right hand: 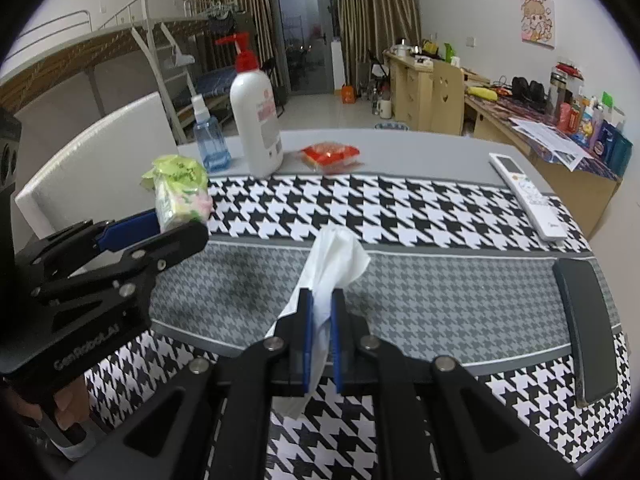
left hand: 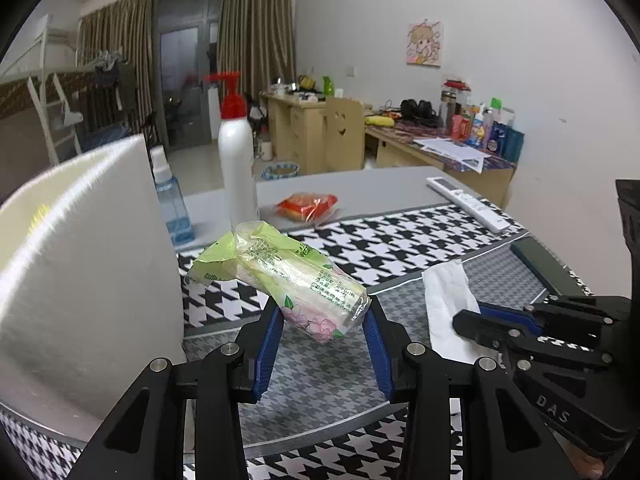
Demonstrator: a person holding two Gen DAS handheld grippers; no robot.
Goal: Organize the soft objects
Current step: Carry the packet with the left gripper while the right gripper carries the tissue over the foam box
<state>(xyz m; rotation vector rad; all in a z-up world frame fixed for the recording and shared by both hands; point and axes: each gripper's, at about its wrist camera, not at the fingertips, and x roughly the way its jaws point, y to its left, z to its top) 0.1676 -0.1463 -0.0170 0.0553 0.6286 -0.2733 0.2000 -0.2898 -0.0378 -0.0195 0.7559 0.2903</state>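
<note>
My left gripper (left hand: 322, 316) is shut on a green flowered tissue pack (left hand: 280, 276) and holds it above the houndstooth mat; the pack also shows in the right wrist view (right hand: 180, 190), left of centre. My right gripper (right hand: 321, 296) is shut on a white tissue (right hand: 332, 260), which sticks up between the blue pads. In the left wrist view the tissue (left hand: 448, 304) and the right gripper (left hand: 468, 322) are at the right. A red snack packet (right hand: 330, 156) lies on the grey table behind the mat.
A white pump bottle (right hand: 258, 120) and a blue spray bottle (right hand: 210, 136) stand at the back left. A white box (left hand: 80, 260) stands at the left. A white remote (right hand: 526, 196) and a dark phone (right hand: 586, 320) lie at the right.
</note>
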